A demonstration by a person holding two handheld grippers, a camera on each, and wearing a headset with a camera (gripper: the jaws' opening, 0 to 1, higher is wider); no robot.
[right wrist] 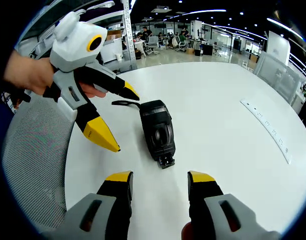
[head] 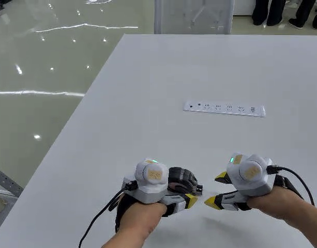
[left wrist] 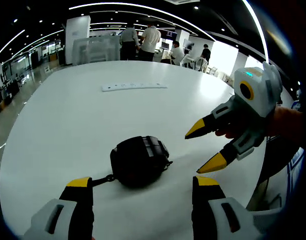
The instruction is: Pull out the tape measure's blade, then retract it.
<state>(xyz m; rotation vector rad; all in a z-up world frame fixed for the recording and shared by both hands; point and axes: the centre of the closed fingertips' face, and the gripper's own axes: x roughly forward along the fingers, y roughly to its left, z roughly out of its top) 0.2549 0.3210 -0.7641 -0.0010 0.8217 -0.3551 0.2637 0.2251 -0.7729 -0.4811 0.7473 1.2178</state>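
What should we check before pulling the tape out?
1. The tape measure lies on the table: ok.
2. Its blade hook faces the right tool: ok.
3. The right tool is open: ok.
4. The left tool is open: ok.
5. Case held by the left tool: not ok, nothing grips it.
6. The power strip is out of the way: ok.
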